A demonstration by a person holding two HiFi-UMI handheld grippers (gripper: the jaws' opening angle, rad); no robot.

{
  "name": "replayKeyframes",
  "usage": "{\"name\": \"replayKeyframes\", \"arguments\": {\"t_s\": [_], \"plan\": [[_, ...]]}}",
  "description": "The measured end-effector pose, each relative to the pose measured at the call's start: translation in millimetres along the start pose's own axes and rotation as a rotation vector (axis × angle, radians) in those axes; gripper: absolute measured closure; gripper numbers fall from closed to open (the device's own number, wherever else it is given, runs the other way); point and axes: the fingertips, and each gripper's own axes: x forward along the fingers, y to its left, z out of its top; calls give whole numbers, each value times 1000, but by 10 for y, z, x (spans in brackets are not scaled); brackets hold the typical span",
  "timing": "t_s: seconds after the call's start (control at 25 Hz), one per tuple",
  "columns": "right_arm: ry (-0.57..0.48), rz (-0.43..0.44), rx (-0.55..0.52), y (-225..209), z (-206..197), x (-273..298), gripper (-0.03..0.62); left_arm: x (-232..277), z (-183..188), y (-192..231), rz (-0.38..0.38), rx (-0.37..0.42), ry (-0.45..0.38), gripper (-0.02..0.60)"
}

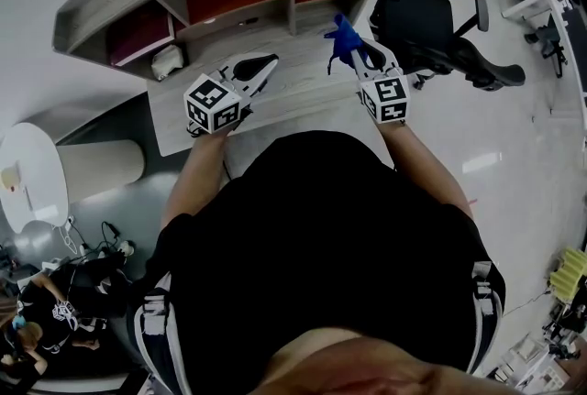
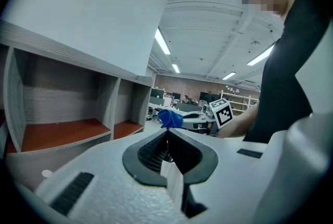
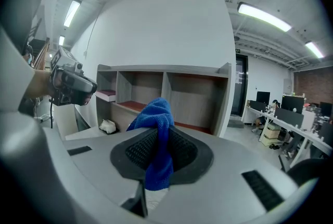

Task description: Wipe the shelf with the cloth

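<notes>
Right gripper (image 1: 356,52) is clamped on the blue cloth (image 3: 156,129). It's held in the air in front of the shelf (image 3: 193,94), about level with its middle divider, touching no board. Left gripper (image 2: 167,139) has its jaws together with nothing in them, in front of the shelf's left compartments. My read: wipe not started, this is the approach. To do it well, go in low so the bunched end of the cloth meets the red board, not the jaw tips. Then drag flat from the back wall to the front edge, one compartment at a time, with the left gripper kept out of the opening. Cloth is wadded, so the contact patch will likely be small and passes should overlap. Can't make out how much cloth is spare behind the jaws, what the white crumpled thing (image 1: 168,61) on the desk (image 1: 303,83) below the shelf's left end is, what sits in the leftmost compartment, or any dirt on the boards.
</notes>
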Motion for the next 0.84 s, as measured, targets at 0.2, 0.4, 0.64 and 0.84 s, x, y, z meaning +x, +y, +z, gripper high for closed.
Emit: {"name": "replayKeyframes", "arguments": {"t_s": [0.2, 0.4, 0.64, 0.84], "plan": [[-17, 0, 3, 27, 40, -44, 540, 20, 11, -6, -10, 7, 3, 563], [-26, -2, 10, 61, 48, -70, 540, -5, 34, 24, -11, 16, 4, 563], [-15, 3, 14, 76, -9, -128, 540, 19, 22, -7, -16, 18, 9, 563], [-4, 7, 34, 126, -46, -137, 540, 92, 0, -19, -35, 31, 28, 563]]}}
